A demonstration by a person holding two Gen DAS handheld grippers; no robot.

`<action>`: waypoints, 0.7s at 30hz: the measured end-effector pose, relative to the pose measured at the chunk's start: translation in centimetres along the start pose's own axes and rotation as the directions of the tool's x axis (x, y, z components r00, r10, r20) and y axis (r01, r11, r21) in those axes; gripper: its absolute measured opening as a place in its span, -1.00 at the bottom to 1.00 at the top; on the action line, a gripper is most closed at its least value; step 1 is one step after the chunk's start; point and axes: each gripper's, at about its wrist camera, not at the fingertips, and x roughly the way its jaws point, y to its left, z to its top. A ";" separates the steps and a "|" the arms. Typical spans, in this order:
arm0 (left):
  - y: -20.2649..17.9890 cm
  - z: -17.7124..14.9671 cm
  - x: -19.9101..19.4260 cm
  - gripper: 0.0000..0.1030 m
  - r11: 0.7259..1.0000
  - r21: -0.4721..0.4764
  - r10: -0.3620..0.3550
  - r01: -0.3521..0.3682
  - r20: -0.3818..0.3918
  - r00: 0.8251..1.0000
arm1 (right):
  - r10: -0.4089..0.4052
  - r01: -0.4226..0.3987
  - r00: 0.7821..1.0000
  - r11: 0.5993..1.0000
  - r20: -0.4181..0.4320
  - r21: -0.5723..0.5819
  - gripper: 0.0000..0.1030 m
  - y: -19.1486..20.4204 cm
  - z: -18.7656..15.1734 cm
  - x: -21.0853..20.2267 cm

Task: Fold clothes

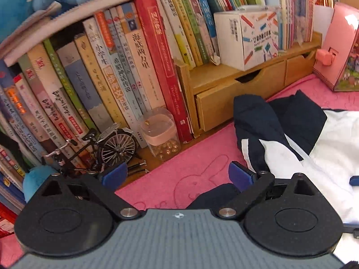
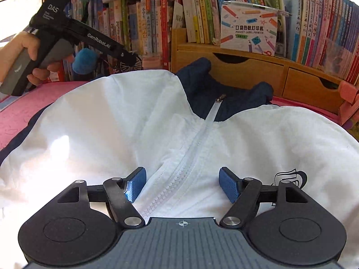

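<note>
- Jacket (image 2: 94,130): white body with navy collar and navy sleeve; lies spread on the pink mat (image 1: 190,163) that covers the counter; front faces up; zipper (image 2: 179,168) closed along the middle, its pull near the collar; a small black printed logo (image 2: 291,178) sits on the chest.
- Right claw (image 2: 181,185): jaws apart, blue pads on either side of the zipper line; nothing pinched between them; claw sits just above the white cloth.
- Left claw (image 1: 177,176): jaws wide apart; nothing between the pads; it hangs over the pink mat at the jacket's edge, beside the navy sleeve (image 1: 253,121); in the right wrist view a hand (image 2: 29,53) grips its handle, off to the side of the jacket.
- Background: rows of books (image 1: 101,71) stand behind the mat; a model bicycle (image 1: 101,148) and a clear jar (image 1: 161,134) stand in front of them; a wooden shelf with drawers (image 1: 235,89) carries a white box (image 1: 246,38).
</note>
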 end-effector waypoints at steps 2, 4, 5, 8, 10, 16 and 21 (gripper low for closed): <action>-0.8 -0.6 1.8 0.91 0.998 0.046 -0.042 0.046 -0.083 0.996 | 0.005 -0.005 1.000 1.000 -0.002 -0.003 0.49 0.0 0.1 0.1; -0.9 -1.4 2.8 0.91 0.995 0.048 -0.078 0.085 -0.134 0.988 | 0.009 -0.009 1.000 1.000 -0.003 -0.005 0.56 0.1 0.0 0.2; -0.6 -1.7 3.0 0.92 0.994 0.018 -0.105 0.109 -0.152 0.983 | 0.011 -0.011 1.000 1.000 -0.004 -0.006 0.60 0.1 0.0 0.2; 0.4 -2.5 3.4 0.92 0.982 -0.081 -0.185 0.172 -0.194 0.963 | 0.017 -0.017 1.000 1.000 -0.006 -0.009 0.64 0.2 0.0 0.3; 1.0 -3.2 3.6 0.92 0.969 -0.142 -0.229 0.202 -0.211 0.950 | 0.020 -0.021 1.000 1.000 -0.008 -0.011 0.66 0.3 -0.1 0.4; 0.1 -5.2 2.1 0.80 0.969 -0.188 -0.183 0.158 -0.123 0.975 | 0.024 -0.024 1.000 1.000 -0.009 -0.013 0.68 0.3 -0.1 0.4; -0.6 -6.6 0.0 -0.37 0.971 -0.216 -0.112 0.099 -0.052 0.992 | 0.026 -0.027 1.000 1.000 -0.009 -0.014 0.68 0.2 -0.1 0.3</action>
